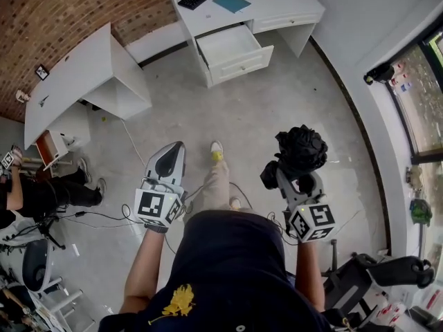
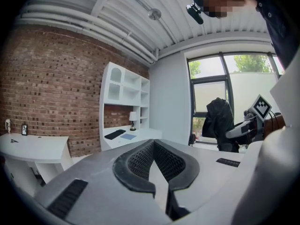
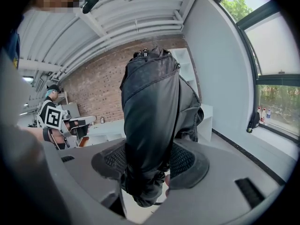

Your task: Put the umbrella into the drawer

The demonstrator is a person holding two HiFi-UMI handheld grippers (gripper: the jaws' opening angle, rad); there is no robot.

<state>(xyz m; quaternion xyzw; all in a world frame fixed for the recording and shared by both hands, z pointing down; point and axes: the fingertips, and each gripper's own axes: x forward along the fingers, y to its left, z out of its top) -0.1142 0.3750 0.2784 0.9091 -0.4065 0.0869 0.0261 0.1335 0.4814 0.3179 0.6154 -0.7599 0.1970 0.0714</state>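
While right gripper is clamped on the folded black umbrella, which stands up out of its jaws with the cloth bunched at the top, left gripper is closed tip to tip on nothing. The open drawer of the white desk lies well apart across the floor. Risks, as judged: the pads bite soft fabric rather than a hard shaft, so the umbrella could slide or tilt on the way, and the bunched top could snag the drawer front and end propped on the rim.
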